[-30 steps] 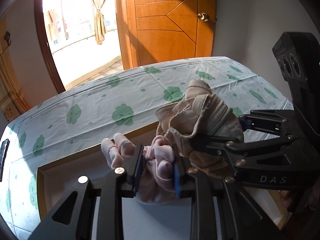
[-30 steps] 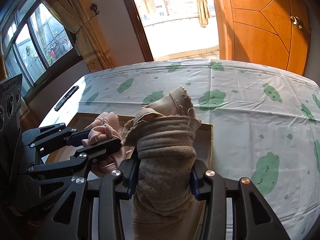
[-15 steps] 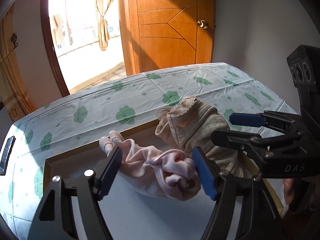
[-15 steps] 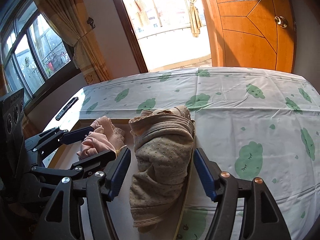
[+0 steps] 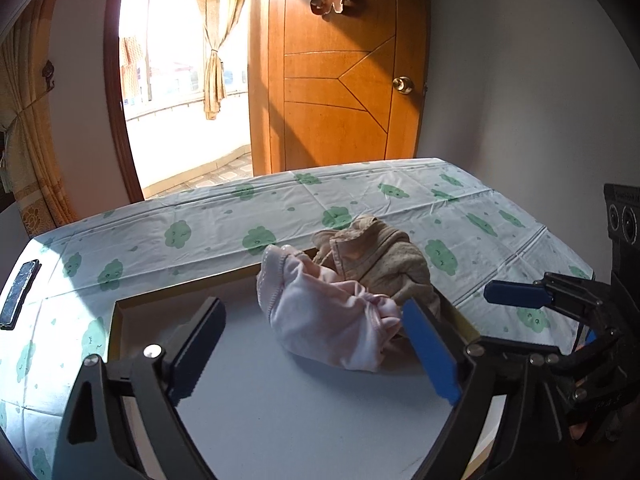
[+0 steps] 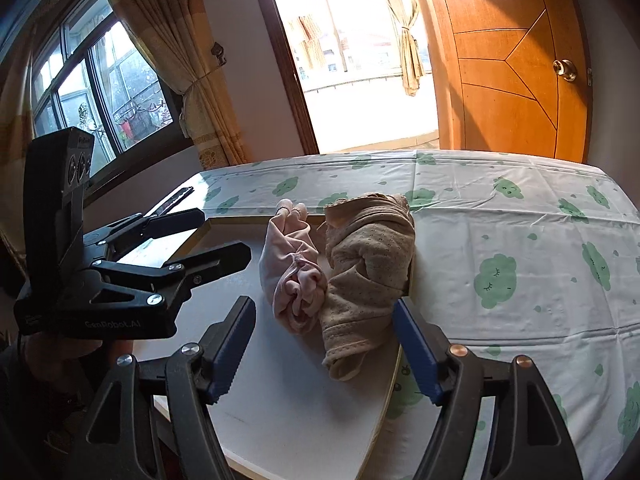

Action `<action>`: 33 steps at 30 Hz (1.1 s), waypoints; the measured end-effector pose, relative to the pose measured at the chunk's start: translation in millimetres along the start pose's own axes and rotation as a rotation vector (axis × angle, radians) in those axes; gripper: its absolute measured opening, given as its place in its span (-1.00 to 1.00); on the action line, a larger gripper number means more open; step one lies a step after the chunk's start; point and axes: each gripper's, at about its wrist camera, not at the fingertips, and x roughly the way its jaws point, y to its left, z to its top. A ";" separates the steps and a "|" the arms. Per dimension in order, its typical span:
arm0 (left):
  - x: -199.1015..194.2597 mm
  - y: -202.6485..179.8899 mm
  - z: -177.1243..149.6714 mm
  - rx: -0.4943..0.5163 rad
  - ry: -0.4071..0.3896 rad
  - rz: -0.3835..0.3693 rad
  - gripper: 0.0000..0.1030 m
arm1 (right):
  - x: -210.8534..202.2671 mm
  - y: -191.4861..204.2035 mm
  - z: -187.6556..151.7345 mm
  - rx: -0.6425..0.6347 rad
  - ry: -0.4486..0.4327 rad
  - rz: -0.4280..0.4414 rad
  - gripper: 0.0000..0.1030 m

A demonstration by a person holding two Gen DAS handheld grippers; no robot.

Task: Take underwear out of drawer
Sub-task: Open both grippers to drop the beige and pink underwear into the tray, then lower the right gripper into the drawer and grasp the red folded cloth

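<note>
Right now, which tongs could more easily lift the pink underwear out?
Probably the left tongs: they are open, with the pink underwear right between their fingers. The right tongs face the beige pair.

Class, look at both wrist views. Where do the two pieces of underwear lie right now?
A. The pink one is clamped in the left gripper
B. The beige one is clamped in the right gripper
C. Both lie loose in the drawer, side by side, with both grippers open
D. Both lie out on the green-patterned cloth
C: the pink underwear and beige underwear rest touching on the drawer floor, while the left gripper and right gripper stand with jaws wide apart, holding nothing.
</note>
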 end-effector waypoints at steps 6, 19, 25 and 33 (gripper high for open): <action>-27.8 12.3 -22.6 -0.051 -0.022 -0.002 0.83 | -17.1 19.1 -22.5 -0.007 -0.022 0.053 0.44; -83.4 15.5 -80.0 -0.082 -0.073 0.003 0.83 | -27.4 60.1 -76.6 -0.060 -0.003 0.121 0.45; -103.9 25.0 -107.9 -0.123 -0.068 0.032 0.83 | -27.5 82.5 -103.5 -0.127 0.014 0.127 0.46; -135.5 40.9 -148.4 -0.196 -0.095 0.094 0.83 | -31.4 120.5 -129.4 -0.258 0.010 0.152 0.46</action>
